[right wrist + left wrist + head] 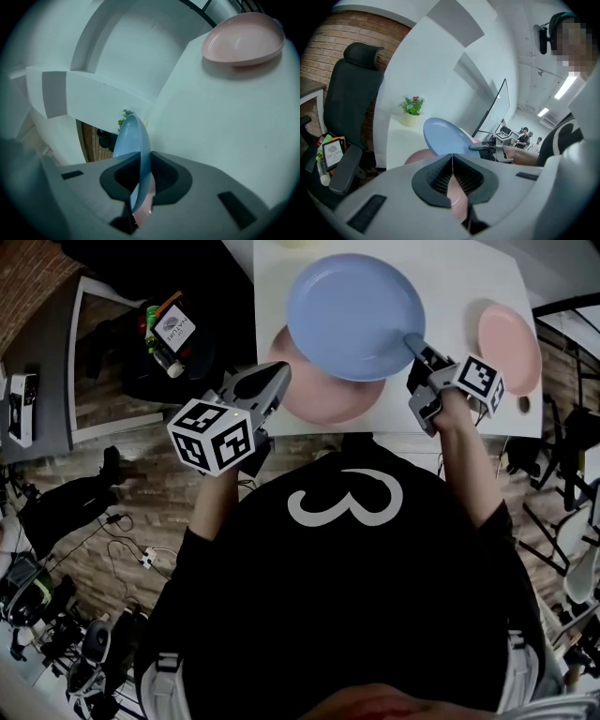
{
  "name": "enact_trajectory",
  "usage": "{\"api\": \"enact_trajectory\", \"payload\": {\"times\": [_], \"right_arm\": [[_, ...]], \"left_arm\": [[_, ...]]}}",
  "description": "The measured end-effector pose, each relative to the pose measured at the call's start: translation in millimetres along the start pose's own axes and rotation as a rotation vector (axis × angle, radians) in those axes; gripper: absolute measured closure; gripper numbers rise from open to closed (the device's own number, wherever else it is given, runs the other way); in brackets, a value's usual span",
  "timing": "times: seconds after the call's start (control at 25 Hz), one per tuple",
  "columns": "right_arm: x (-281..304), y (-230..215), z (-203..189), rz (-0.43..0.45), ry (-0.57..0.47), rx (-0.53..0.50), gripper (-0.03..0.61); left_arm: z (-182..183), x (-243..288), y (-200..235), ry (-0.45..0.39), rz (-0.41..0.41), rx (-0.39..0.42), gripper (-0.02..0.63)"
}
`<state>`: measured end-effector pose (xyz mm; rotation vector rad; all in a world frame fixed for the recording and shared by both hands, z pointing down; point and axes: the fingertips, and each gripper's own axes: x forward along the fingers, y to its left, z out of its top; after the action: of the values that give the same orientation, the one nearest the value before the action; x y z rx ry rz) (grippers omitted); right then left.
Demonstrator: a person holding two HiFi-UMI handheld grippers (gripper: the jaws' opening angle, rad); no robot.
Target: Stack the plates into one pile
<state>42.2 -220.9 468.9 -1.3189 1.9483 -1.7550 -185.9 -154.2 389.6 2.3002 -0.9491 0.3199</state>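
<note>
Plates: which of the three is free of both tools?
The small pink plate at the right end of the table. The right tool grips the blue plate; the left tool grips the larger pink plate.

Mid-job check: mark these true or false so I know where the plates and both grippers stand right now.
1. The right gripper grips the blue plate by its rim. True.
2. The blue plate rests on the small pink plate. False: that plate sits alone at the right of the table; the blue one is partly over the large pink plate.
3. The left gripper is open and empty. False: its jaws are closed on the large pink plate's edge.
4. A potted plant stands on the table. True.
</note>
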Motion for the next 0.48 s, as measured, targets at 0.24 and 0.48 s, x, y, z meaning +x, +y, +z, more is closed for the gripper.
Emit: {"api": "enact_trajectory", "payload": {"times": [0.24, 0.48], "right_arm": [[-6, 5, -31, 0.001, 0.020, -0.017, 0.523], [-13, 2, -58, -0.019, 0.042, -0.029, 0.522]], "left_arm": [[-12, -19, 0, -0.001, 0.002, 0.005, 0.597], [-24, -36, -4, 0.000, 0.002, 0.005, 0.597]]}}
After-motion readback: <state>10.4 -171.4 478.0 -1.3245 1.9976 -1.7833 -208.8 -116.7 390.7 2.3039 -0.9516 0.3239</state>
